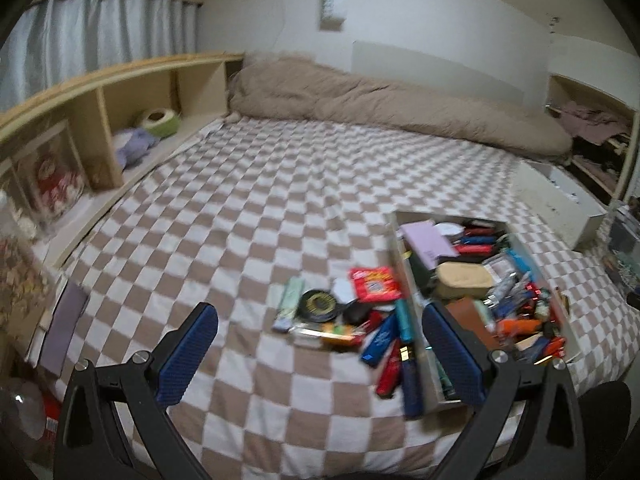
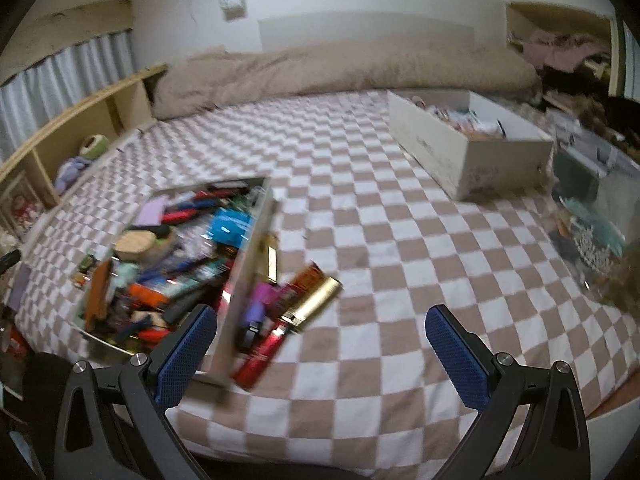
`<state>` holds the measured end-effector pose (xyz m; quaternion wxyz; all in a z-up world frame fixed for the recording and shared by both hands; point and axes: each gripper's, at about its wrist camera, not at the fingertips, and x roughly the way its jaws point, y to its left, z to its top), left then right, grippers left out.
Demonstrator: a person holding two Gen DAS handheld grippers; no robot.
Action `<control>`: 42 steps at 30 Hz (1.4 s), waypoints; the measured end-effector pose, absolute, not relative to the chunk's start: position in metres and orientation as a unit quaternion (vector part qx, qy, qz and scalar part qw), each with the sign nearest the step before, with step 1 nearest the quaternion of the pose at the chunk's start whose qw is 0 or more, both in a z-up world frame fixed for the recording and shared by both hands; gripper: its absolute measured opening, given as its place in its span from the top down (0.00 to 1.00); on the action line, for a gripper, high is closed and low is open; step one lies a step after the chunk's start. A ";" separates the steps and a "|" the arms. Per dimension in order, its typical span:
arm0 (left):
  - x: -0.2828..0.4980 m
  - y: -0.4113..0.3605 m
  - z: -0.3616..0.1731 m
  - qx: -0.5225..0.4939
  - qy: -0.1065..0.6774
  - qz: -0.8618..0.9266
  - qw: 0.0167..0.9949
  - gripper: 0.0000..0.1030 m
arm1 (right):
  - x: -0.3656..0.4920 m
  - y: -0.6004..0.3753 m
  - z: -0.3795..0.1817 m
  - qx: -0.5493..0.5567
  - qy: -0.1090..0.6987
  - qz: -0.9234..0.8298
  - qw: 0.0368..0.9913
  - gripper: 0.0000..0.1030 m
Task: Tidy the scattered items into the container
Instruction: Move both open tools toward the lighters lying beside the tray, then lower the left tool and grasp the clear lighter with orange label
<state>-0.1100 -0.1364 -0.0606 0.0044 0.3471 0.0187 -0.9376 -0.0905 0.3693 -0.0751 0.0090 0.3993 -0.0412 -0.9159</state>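
A shallow clear container (image 1: 400,236) full of small items lies on the checkered bed; it also shows in the right wrist view (image 2: 256,240). Left of it lie scattered items: a red packet (image 1: 374,283), a black round tin (image 1: 319,305), a pale green tube (image 1: 289,303), blue and red tubes (image 1: 380,338). Right of it lie a gold tube (image 2: 316,298), a red tube (image 2: 260,356) and purple items (image 2: 260,300). My left gripper (image 1: 320,356) is open and empty above the near bed edge. My right gripper (image 2: 320,356) is open and empty, its left finger (image 2: 184,356) by the container's near corner.
A white drawer box (image 2: 468,152) sits at the bed's far right, with a clear bin (image 2: 592,200) of clutter beside it. A rolled beige duvet (image 1: 380,104) lies along the wall. Wooden shelves (image 1: 100,120) run along the left side.
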 end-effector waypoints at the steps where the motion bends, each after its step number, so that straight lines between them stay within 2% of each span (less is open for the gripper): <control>1: -0.112 -0.141 -0.065 0.353 0.020 -0.935 0.009 0.00 | -0.094 0.372 -0.080 0.406 -0.038 -0.913 0.005 0.00; 20: -0.154 -0.193 -0.181 0.489 -0.020 -0.871 0.051 0.00 | -0.154 0.393 -0.174 0.524 0.044 -0.850 0.011 0.00; 24: -0.155 -0.197 -0.184 0.476 -0.018 -0.878 0.046 0.00 | -0.156 0.396 -0.179 0.531 0.033 -0.846 0.030 0.00; 32: -0.162 -0.191 -0.192 0.445 -0.039 -0.893 0.058 0.00 | -0.153 0.386 -0.184 0.526 0.075 -0.847 0.023 0.00; 42: -0.170 -0.173 -0.167 0.452 0.041 -0.888 -0.075 0.00 | -0.143 0.381 -0.180 0.519 0.096 -0.850 0.014 0.00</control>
